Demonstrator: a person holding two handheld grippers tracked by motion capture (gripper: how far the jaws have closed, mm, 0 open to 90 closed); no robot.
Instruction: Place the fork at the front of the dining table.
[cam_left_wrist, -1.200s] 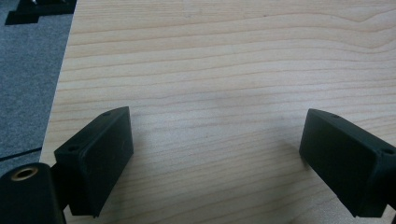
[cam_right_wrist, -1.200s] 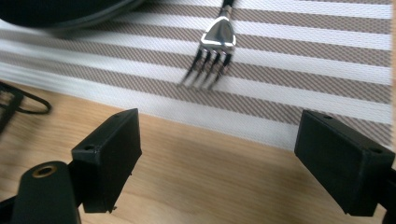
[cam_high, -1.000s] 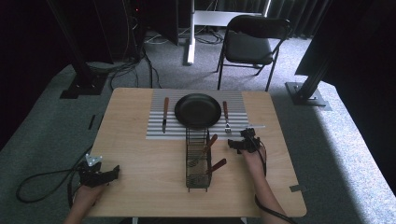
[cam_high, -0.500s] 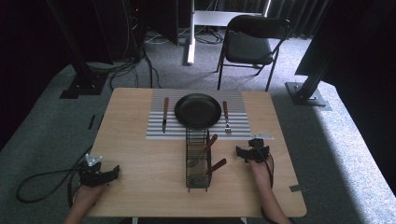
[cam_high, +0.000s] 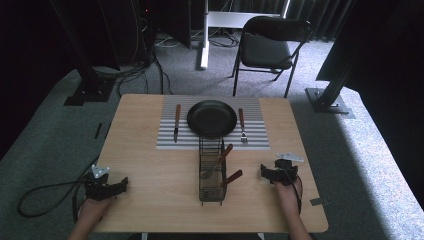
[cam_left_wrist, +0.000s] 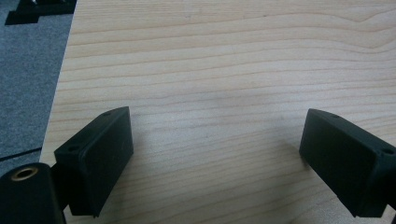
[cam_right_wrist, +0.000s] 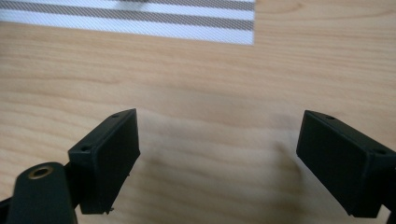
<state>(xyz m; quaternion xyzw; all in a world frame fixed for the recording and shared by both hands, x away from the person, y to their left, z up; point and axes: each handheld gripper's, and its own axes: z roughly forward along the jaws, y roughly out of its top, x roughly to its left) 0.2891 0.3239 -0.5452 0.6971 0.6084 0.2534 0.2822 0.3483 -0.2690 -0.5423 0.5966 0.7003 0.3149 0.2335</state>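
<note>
Item: place setting in progress on wooden bench (cam_high: 150, 200).

Right tongs (cam_high: 265, 172): spread, pinching nothing, low over bare wood at 3 o'clock of the wire caddy (cam_high: 211, 170). Left tongs (cam_high: 120, 185): spread, empty, at the bench's 7 o'clock corner, well apart from everything.

Work in hand, as judged: drawing the remaining utensils from the caddy, which stands at bench centre, just at 6 o'clock of the plate (cam_high: 212, 118).

Handling advice: approach from 3 o'clock, take the nearer wooden handle (cam_high: 231, 177) where it juts past the caddy rim, pinch across its width, lift along its slant so the head clears the wires. The left tongs may steady the caddy, which looks light.

Count:
- Striped mat (cam_high: 257, 142): 1
- Black plate: 1
- Knife (cam_high: 176, 121), at plate's 9 o'clock: 1
- Fork (cam_high: 242, 125), at plate's 3 o'clock: 1
- Caddy: 1
- Utensils in caddy: 2, the farther handle (cam_high: 223, 153) tilted toward 1 o'clock; heads unclear
- Chair (cam_high: 267, 47), beyond the bench: 1
</note>
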